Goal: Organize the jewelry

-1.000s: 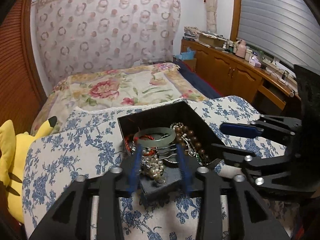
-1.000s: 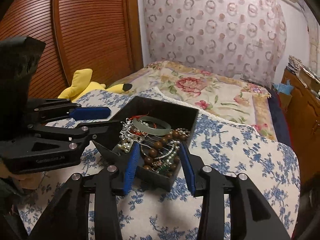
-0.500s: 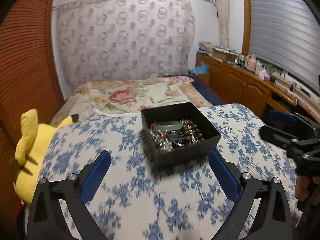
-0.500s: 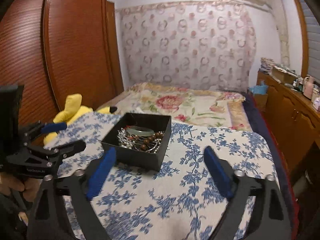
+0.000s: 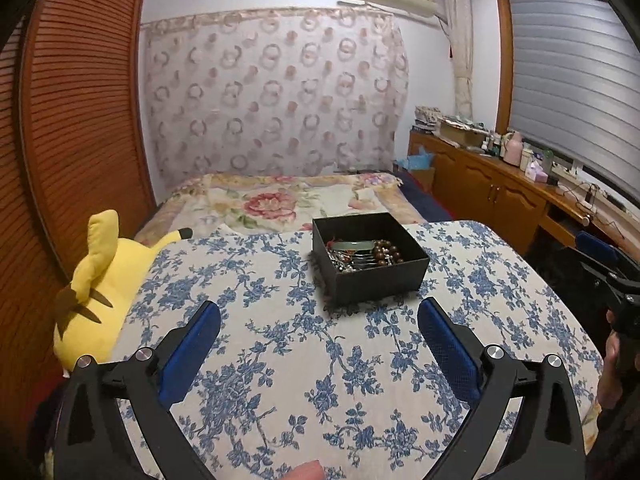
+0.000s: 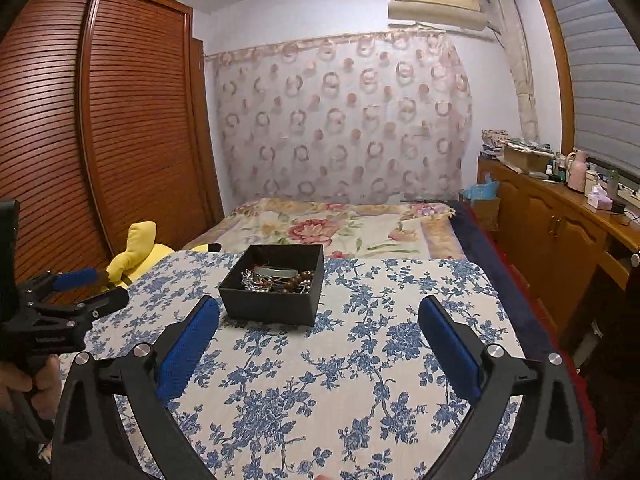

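A black open box stands on a blue-flowered cloth; it also shows in the right wrist view. In it lie a pale green bangle, brown beads and silver chains; the same bangle and beads show in the right wrist view. My left gripper is open and empty, well back from the box. My right gripper is open and empty, also back from the box. Each gripper shows at the edge of the other's view.
The flowered cloth covers a table in front of a bed. A yellow plush toy lies at the table's left edge. A wooden wardrobe stands on the left and a cluttered wooden counter on the right.
Both grippers were partly closed on either side of the box a second ago. They have opened wide and drawn back and up from it. The box stays on the cloth.
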Available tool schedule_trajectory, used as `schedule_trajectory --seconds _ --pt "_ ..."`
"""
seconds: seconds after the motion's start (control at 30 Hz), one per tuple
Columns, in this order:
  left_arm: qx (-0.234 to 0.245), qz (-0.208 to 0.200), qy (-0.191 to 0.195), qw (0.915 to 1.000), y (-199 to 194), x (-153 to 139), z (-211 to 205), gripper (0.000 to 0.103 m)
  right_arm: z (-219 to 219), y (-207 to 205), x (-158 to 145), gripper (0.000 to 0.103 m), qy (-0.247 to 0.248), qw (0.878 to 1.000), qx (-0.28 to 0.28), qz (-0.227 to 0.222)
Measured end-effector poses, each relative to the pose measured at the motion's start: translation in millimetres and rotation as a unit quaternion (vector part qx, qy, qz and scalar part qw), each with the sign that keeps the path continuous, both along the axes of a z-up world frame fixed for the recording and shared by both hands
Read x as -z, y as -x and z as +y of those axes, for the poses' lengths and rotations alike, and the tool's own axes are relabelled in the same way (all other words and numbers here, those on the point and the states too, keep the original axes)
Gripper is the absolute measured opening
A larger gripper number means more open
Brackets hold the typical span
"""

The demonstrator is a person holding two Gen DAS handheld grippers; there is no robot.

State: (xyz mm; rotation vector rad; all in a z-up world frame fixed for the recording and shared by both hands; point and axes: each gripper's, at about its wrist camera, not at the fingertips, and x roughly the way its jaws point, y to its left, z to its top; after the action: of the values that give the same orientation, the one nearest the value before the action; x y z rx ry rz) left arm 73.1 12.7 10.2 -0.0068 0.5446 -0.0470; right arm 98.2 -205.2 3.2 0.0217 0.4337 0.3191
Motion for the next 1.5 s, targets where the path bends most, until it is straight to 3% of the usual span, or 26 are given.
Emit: schedule_trajectory --seconds 1.5 --pt "-0.009 -0.018 0.003 0.9998 19.4 -4.8 1.1 0.095 7.5 9.7 6.9 0.100 0.006 1.000 0.010 0.000"
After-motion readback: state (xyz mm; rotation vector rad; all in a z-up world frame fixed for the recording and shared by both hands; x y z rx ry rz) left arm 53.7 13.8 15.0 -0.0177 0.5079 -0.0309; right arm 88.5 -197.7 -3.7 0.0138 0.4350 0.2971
